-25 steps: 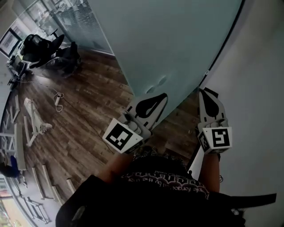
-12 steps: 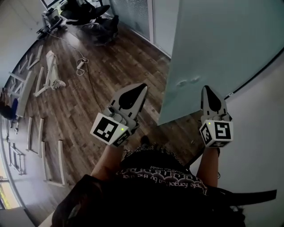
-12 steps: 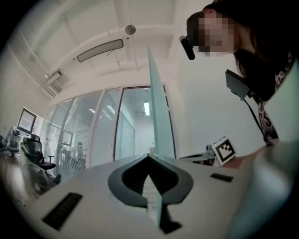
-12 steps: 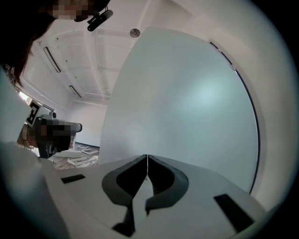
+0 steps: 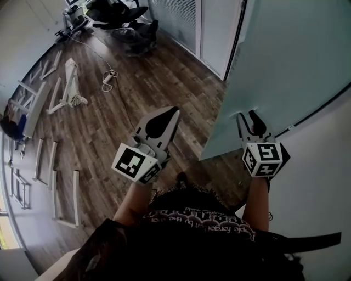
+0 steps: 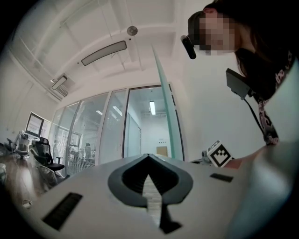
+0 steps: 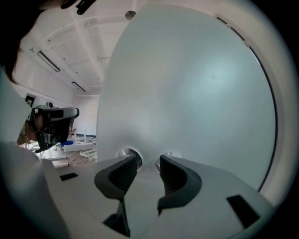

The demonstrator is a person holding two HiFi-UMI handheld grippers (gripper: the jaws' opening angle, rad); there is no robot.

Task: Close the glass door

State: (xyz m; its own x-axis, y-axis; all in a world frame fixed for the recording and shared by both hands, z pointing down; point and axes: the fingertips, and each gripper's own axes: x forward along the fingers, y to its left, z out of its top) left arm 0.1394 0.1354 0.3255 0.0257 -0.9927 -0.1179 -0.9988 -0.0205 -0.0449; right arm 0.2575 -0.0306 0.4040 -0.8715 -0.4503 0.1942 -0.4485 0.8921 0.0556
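Observation:
The frosted glass door (image 5: 285,60) fills the upper right of the head view, its free edge slanting down toward my feet. My right gripper (image 5: 248,117) points at the door's face low down, its jaws opening with nothing gripped between them. In the right gripper view the gripper (image 7: 148,163) stands in front of two round fittings (image 7: 129,153) on the door (image 7: 187,88). My left gripper (image 5: 168,114) is shut and empty, over the wooden floor left of the door. The left gripper view shows the shut tip (image 6: 148,158) and the door's greenish edge (image 6: 166,116).
A white wall (image 5: 323,164) stands close on the right. Office chairs (image 5: 118,11) sit at the far end of the floor. White frame parts (image 5: 66,82) and a cable (image 5: 109,77) lie on the left. A glass partition with blinds (image 5: 175,16) runs behind the door.
My left gripper has come away from the door's face and now hangs over the floor. My right gripper has moved up to the door, and its jaws, shut before, now stand apart.

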